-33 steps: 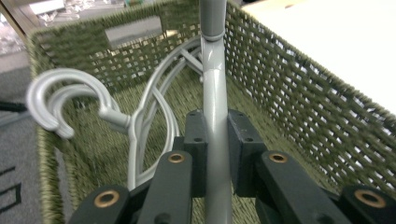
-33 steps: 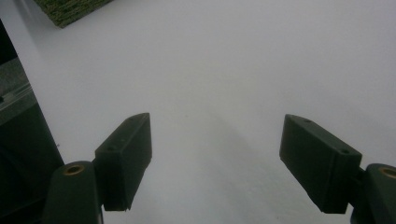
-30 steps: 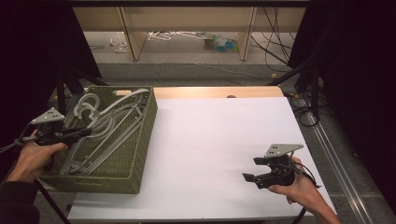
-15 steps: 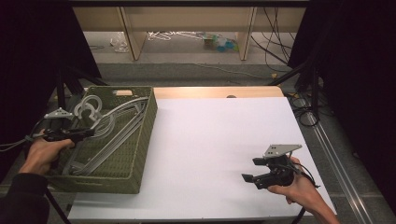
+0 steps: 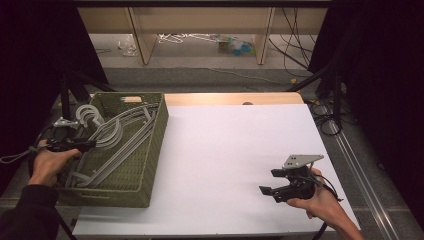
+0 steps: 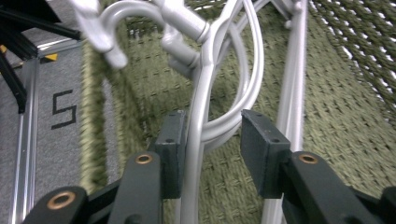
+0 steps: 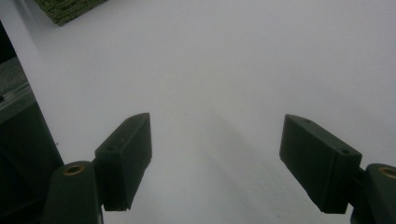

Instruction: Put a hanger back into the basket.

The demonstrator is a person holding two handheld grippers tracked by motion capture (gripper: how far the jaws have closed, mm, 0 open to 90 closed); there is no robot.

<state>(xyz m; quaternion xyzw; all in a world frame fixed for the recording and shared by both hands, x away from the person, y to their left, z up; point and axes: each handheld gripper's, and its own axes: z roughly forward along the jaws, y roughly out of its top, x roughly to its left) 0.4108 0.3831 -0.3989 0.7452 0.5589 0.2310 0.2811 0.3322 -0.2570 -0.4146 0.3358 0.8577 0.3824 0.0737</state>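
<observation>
1. Looking into the green basket (image 5: 150, 150) at the worktop's (image 5: 235, 150) left, I see grey hangers (image 6: 205, 93) piled inside.
2. My left gripper (image 6: 210, 140) fingers have just been opening; a hanger wire stands between them, unpinched.
3. My right gripper (image 7: 215, 158) fingers are spread over bare worktop, well apart from the basket.

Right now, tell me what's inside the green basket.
The green basket holds a pile of grey plastic hangers, their hooks toward the far left corner. Whatever lies beneath the pile is covered.

Lab recording booth: black curtains (image 5: 30, 60), stand legs (image 5: 327, 85), floor cables (image 5: 295, 50), white-topped table (image 5: 235, 150).
</observation>
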